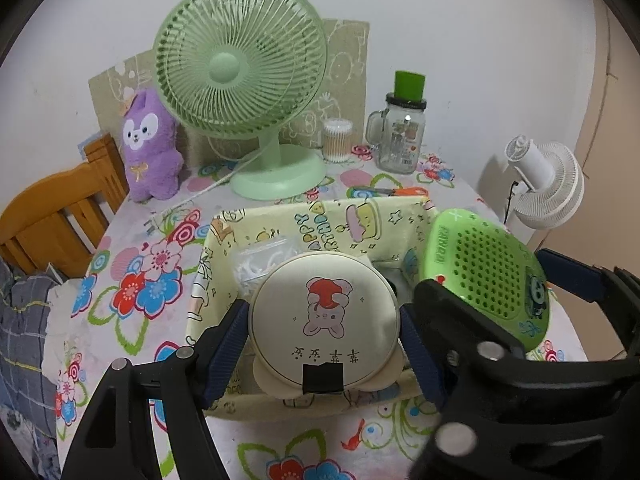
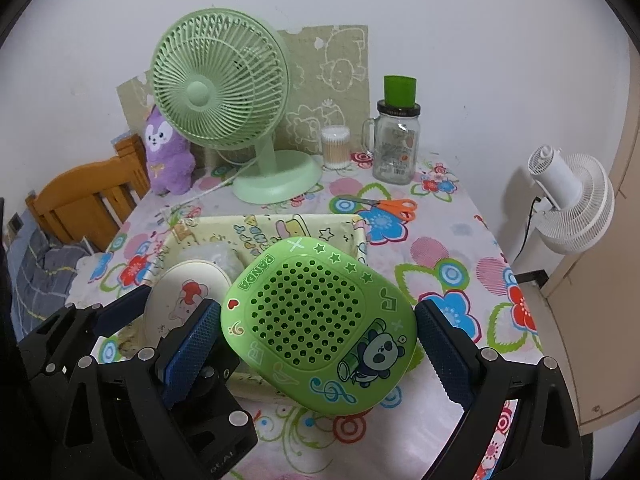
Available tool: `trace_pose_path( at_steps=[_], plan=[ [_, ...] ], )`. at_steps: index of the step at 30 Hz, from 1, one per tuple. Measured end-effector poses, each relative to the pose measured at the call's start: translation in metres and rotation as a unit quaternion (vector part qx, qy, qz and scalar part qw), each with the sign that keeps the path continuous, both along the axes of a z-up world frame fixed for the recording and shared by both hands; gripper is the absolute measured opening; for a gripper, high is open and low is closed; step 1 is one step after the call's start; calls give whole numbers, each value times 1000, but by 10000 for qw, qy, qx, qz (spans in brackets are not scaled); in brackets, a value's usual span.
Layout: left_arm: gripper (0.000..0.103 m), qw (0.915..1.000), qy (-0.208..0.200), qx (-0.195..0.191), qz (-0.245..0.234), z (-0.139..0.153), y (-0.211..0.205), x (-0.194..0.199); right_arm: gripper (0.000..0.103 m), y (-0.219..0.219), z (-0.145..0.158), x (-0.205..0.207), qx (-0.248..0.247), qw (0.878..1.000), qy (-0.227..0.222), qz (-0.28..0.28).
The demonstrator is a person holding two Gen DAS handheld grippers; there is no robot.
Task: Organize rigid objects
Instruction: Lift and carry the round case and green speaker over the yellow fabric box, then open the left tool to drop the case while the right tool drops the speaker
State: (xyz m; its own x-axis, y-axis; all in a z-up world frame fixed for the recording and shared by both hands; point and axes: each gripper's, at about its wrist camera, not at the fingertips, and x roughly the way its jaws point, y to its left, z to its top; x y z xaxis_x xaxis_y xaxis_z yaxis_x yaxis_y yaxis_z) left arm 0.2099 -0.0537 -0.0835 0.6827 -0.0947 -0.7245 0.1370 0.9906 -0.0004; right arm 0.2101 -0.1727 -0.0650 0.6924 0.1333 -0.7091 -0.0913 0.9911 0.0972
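My left gripper [image 1: 324,344] is shut on a round cream case with a bunny picture [image 1: 324,320] and holds it over the yellow cartoon fabric basket [image 1: 280,220]. My right gripper [image 2: 320,340] is shut on a green perforated panda box [image 2: 316,324] and holds it tilted above the basket's right side [image 2: 352,228]. The panda box also shows in the left wrist view [image 1: 488,276], and the cream case in the right wrist view [image 2: 184,292]. A clear plastic bag [image 1: 264,260] lies inside the basket behind the case.
On the flowered tablecloth [image 2: 448,264] behind the basket stand a green desk fan [image 1: 240,80], a purple plush toy [image 1: 150,148], a cotton swab jar [image 1: 337,140] and a glass mug jar with a green cap [image 1: 402,132]. Orange scissors [image 2: 392,206] lie there. A white fan [image 2: 572,204] and a wooden chair [image 1: 60,216] flank the table.
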Motion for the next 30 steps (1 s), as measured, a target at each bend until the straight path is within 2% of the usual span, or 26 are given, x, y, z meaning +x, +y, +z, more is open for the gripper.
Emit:
trace_pose_path(
  at_steps=[8, 16, 24, 30],
  plan=[
    [77, 9999, 132, -22, 70, -12, 3, 12, 97, 3, -11, 13, -52, 9999, 123, 52],
    [78, 9999, 86, 57, 51, -16, 2, 16, 97, 3, -16, 19, -85, 9998, 174, 39],
    [97, 9999, -76, 122, -62, -9, 1, 5, 97, 1, -13, 14, -69, 9998, 160, 22],
    [100, 9985, -212, 511, 25, -9, 3, -4, 97, 6, -11, 8, -92, 9998, 142, 113]
  ],
)
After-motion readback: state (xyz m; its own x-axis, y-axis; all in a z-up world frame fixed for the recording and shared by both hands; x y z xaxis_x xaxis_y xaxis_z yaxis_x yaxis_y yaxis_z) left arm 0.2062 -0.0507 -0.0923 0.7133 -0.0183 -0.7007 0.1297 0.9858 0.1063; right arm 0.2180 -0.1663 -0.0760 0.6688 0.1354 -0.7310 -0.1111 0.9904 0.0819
